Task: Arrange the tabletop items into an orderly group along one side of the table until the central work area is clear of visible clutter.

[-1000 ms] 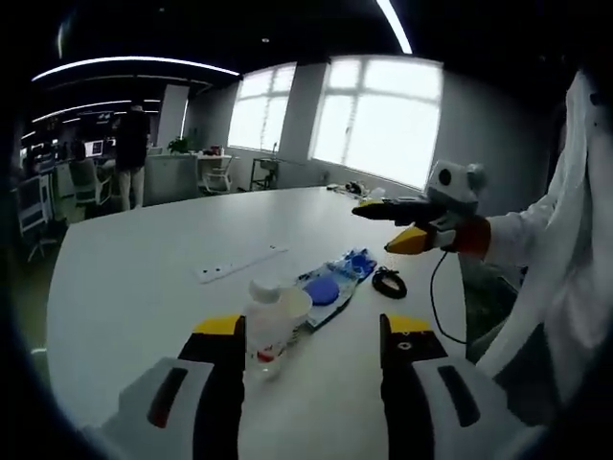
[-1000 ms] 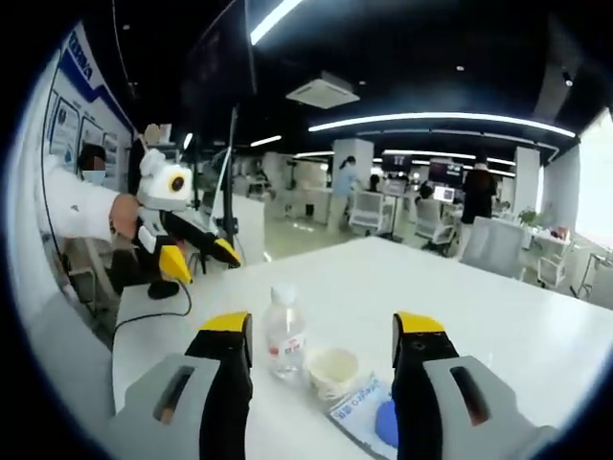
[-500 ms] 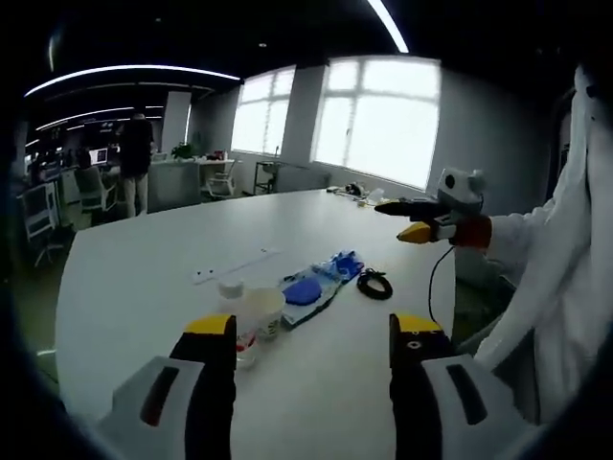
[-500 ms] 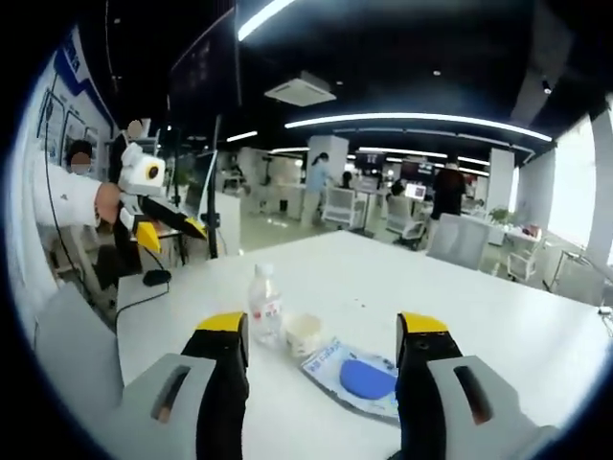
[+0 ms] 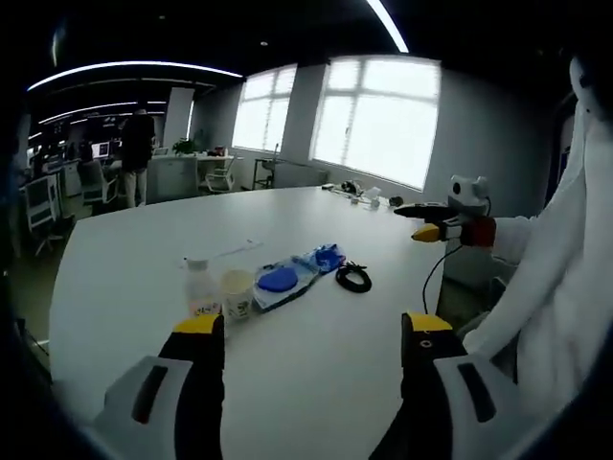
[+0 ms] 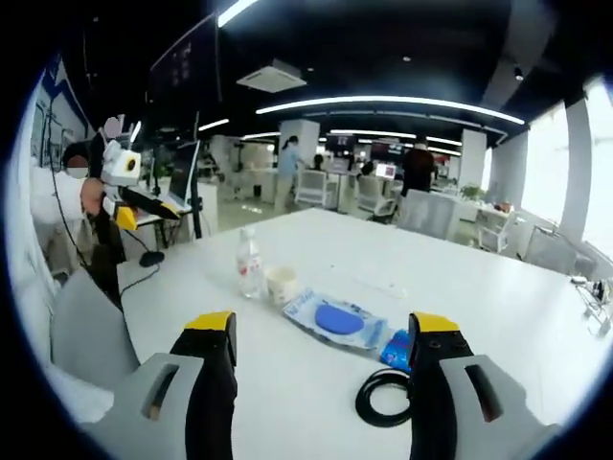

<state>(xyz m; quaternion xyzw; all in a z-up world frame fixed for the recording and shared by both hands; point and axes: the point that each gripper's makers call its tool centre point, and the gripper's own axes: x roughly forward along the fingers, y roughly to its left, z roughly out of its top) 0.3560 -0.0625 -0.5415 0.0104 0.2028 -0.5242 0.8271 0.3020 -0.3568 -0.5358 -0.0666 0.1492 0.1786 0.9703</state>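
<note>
Bottle, cup, blue pack and cable sit in a row near the table edge. Judgement: nudge stragglers gently to keep the line tight. Left gripper and right gripper are both wide open, empty, touching nothing, well back from the items

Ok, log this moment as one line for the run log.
left gripper: open, empty | right gripper: open, empty | bottle, cup, blue pouch, black cable coil: row on table, untouched
</note>
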